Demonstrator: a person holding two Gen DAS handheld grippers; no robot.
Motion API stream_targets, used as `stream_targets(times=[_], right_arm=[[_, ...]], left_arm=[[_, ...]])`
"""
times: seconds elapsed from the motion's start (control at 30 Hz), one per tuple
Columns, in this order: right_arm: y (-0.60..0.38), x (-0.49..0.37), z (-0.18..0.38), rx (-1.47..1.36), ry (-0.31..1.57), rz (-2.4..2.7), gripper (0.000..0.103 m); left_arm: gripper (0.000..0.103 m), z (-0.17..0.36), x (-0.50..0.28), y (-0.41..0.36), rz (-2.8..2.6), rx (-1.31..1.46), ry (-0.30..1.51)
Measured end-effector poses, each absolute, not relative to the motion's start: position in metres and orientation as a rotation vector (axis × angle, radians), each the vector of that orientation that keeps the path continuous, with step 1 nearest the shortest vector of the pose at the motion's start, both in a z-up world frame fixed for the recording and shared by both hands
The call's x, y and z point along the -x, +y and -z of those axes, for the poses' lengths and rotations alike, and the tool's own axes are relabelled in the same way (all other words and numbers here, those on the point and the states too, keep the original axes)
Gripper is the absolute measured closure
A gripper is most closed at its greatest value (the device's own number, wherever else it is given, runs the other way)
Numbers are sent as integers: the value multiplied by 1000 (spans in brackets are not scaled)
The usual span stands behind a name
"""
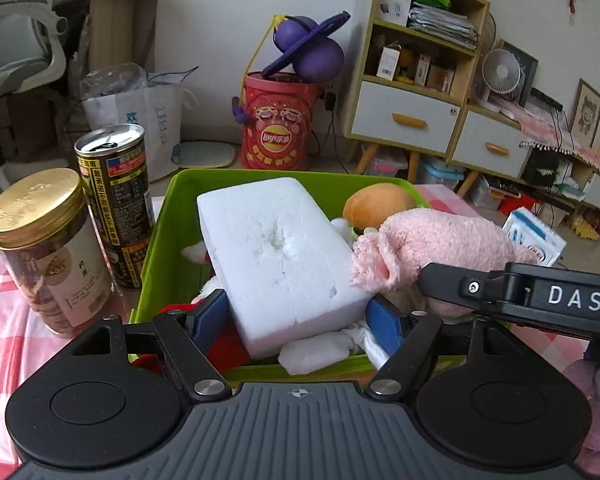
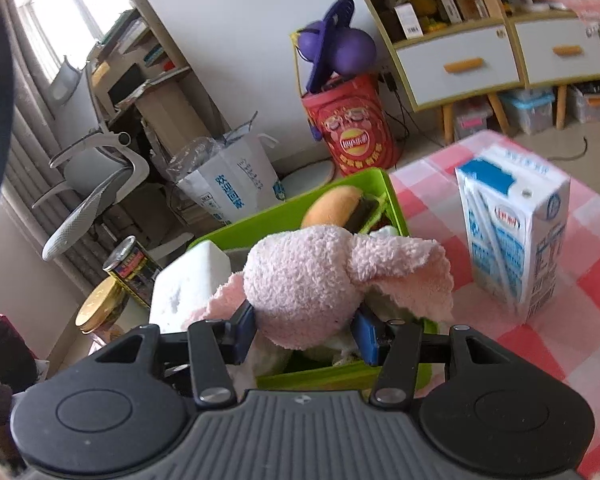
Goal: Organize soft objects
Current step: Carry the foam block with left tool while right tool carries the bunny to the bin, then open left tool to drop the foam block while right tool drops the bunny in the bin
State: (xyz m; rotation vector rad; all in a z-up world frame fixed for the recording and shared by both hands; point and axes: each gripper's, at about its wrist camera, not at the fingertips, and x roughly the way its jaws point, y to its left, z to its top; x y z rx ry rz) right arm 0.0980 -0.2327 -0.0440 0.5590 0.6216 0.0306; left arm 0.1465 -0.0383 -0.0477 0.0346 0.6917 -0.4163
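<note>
Both loads over the green bin (image 1: pixel 156 240) on the desk (image 2: pixel 540 344), mid-placing: left claw (image 1: pixel 300 312) clamped wide on white foam block (image 1: pixel 276 248), right claw (image 2: pixel 304 328) pinching pink plush (image 2: pixel 300 292). Probably lower, then release.

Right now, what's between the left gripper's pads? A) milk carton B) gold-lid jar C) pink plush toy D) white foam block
D: in the left wrist view the left gripper has its blue pads either side of the white foam block over the green bin; the pink plush toy sits in the right gripper instead.
</note>
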Motion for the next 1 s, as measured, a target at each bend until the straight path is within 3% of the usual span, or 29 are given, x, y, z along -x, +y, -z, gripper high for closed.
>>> stream_targets(times=[0.5,0.73,1.0], right_arm=[[-230,-98,42,-543,631,-24,75],[-234,-94,33,-564,611,-21,56],[-239,-87,22,-572,611,-11,51]], left_arm=[[25,44,-139,-35,443,-44,659],[16,40,-134,-37,443,-60,635],[9,32,-126,-35,428,-66,625]])
